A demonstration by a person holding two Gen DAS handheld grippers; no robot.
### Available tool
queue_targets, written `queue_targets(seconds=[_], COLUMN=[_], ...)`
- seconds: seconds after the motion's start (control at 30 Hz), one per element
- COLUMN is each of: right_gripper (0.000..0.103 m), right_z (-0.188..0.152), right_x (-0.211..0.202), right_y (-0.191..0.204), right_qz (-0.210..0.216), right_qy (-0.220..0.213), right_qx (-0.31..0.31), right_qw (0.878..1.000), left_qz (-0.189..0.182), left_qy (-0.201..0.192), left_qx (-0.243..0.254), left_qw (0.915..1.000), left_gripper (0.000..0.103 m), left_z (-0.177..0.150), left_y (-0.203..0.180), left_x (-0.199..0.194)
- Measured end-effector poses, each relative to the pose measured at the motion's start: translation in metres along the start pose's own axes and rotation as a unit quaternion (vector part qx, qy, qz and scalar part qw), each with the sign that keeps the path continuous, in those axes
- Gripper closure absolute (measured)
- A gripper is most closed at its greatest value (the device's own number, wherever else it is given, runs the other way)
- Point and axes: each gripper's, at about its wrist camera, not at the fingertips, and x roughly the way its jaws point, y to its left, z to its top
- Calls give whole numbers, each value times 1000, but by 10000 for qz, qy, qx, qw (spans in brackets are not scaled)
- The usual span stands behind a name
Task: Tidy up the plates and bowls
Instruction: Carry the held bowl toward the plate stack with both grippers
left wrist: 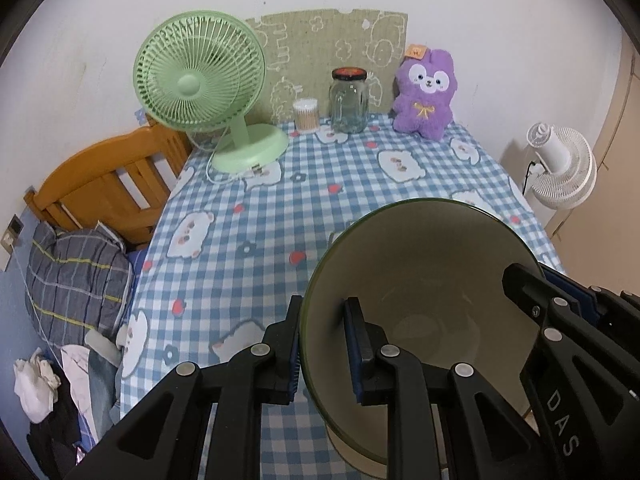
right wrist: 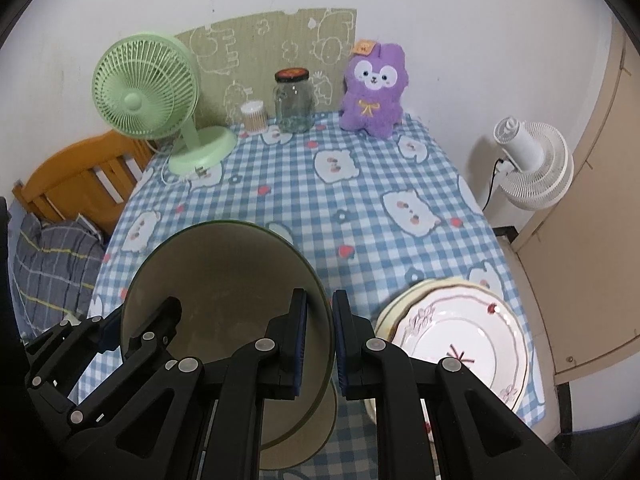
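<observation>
Over tablecloth [left wrist: 280, 208], bowl [left wrist: 432, 264] rim between jaws

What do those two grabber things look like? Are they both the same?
Yes, they match. The left gripper and the right gripper are both black plastic, built from flat linked bars joined by round silver rivets. Each finger ends in a dark blue ribbed pad. White letters "DAS" are printed on one. No cables or sleeves show.

Both wrist views steeply down, close — share bowl [left wrist: 420, 272].
</observation>
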Motion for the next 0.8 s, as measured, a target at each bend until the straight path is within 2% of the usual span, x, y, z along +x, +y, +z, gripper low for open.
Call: queue_targets(seconds=[0.47, 0.8], right_gripper=[87, 87], right_z=[-33, -44], right_x=[28, 43], right_y=[3, 0], right_qz=[-21, -101], right_qy=[399, 642], right_qx=[-34, 19], right_qw=[9992, 9979], left_qz=[22, -22], left_qy=[415, 656], left_qx=[-100, -62], left_qw=[9991, 9978], left_gripper=[85, 85], left_z=[-35, -47], left_y=[1, -2], left_x=[24, 38])
